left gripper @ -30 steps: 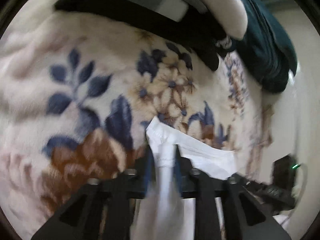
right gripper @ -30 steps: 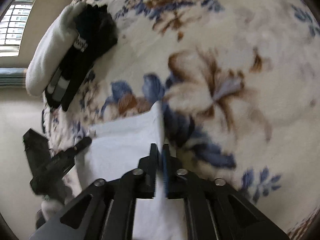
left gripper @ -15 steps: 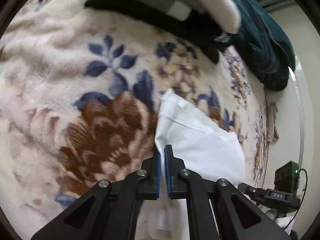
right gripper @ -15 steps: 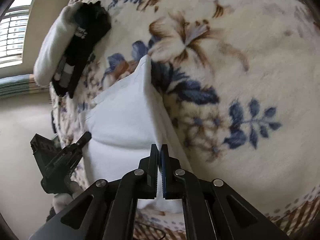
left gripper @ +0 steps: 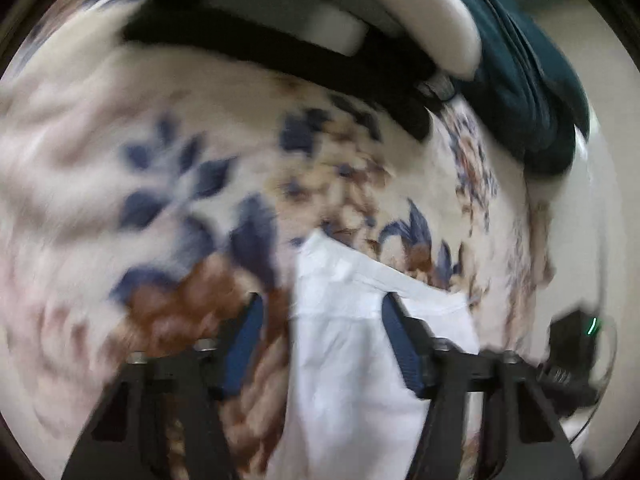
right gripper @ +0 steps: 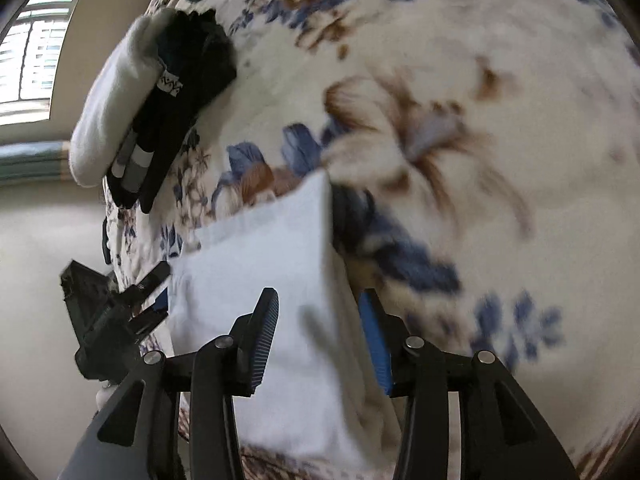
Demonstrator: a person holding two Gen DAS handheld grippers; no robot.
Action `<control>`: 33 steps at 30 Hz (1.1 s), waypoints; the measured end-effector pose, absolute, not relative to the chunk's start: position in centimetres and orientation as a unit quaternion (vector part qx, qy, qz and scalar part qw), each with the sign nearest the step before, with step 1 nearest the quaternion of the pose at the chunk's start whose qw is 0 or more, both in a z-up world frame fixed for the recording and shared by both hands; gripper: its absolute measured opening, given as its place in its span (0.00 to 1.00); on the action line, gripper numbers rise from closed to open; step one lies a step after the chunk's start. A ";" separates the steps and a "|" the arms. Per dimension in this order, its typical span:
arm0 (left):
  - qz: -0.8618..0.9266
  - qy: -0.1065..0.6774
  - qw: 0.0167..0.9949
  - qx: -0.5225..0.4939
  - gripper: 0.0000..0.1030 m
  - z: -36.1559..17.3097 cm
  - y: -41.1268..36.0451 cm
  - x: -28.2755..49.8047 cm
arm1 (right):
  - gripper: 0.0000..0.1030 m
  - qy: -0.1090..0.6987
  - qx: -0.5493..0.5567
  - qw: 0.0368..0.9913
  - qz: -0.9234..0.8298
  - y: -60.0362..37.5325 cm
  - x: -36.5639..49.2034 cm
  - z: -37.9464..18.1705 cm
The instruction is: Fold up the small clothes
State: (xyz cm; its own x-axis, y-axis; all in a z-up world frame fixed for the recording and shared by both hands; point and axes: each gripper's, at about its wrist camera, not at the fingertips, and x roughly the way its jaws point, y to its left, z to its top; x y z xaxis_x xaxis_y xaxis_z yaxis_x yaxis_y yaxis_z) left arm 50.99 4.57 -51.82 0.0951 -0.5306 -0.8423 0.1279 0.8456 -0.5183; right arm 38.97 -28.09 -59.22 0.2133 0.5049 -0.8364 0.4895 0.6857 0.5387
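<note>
While the white garment (right gripper: 256,280) lies folded on the floral blanket (right gripper: 480,80), both your left gripper (left gripper: 320,340) and right gripper (right gripper: 316,336) have fingers spread, holding nothing; the right's are opening. Next, judge whether another fold is needed.

A small white cotton garment (right gripper: 260,272) lies folded on the cream plush blanket printed with blue and brown flowers (right gripper: 460,92) — 1 sharp corner points away up the bed, a stitched hem runs along its far edge (left gripper: 360,276), and its near part hangs toward the bed's edge.
</note>
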 end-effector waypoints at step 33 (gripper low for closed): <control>-0.251 0.675 0.625 -0.302 0.67 -56.2 8.0 42.2 | 0.64 0.626 0.506 0.578 0.139 -26.1 31.4 -65.5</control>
